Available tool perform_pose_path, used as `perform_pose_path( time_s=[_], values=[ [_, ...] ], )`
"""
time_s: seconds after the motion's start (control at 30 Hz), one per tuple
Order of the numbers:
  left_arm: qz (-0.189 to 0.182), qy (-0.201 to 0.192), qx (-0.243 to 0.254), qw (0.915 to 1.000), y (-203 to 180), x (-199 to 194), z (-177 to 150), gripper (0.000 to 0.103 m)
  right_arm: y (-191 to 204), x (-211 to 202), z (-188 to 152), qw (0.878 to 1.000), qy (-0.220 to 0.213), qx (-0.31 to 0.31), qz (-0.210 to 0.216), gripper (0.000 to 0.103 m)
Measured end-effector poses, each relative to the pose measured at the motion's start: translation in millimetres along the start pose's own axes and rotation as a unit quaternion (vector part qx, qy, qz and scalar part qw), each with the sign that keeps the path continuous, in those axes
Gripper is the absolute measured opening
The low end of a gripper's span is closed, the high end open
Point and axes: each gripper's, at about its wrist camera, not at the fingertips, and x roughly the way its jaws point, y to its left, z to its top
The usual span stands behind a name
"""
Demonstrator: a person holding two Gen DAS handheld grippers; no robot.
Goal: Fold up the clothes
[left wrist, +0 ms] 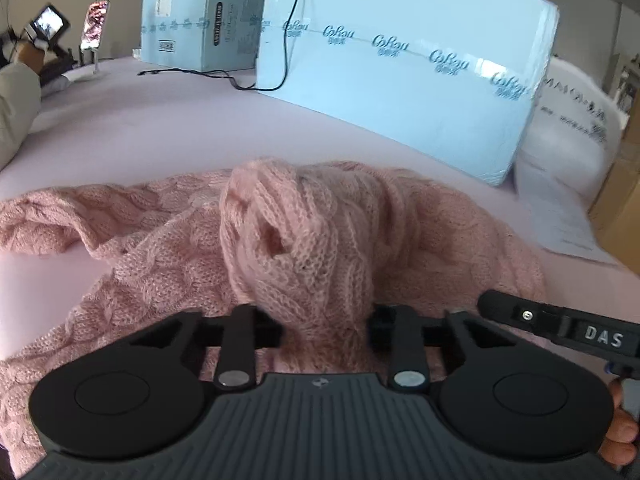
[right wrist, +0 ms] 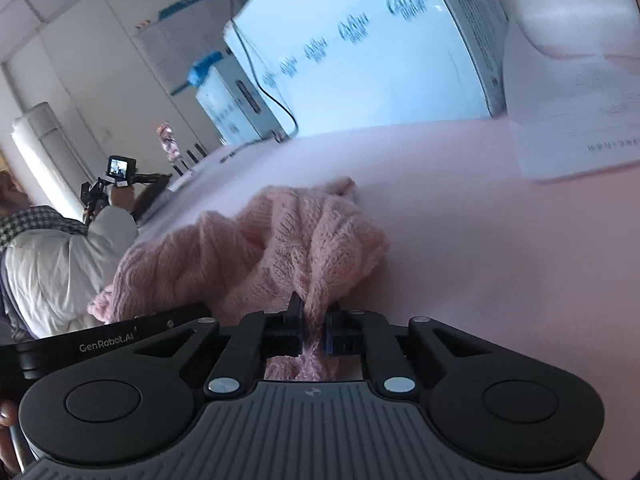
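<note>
Firmly gripped — pink sweater (left wrist: pixel 304 240), both grippers.

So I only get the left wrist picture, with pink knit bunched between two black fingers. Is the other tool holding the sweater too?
Observer: Yes. The right gripper is shut on a thin pinch of the pink sweater.
Operator: I see just a pale sleeve at my left edge. Who is that?
Observer: A person in a white jacket with a checked scarf, standing at the table's far side.
Operator: Anything behind them that I can't see?
Observer: A tall white roll stands upright by the wall.
</note>
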Motion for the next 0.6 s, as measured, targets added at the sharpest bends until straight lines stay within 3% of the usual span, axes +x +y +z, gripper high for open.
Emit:
perform_pose_path(
  time_s=[0.23,0.37,0.6],
  values=[
    [-0.017,-0.051,0.031,0.9981,-20,-35,5,0.015,30,-49,11,0.995,-0.088,-0.041,-0.029,0.007],
    [-0.064,-0.071,0.009,0.9953,-30,-60,21,0.015,30,-84,22,0.99,-0.129,-0.043,-0.047,0.007],
    [-0.142,-0.083,0.051,0.9851,-79,-102,7,0.015,28,-178,23,0.975,-0.201,-0.028,-0.086,0.007]
  ],
)
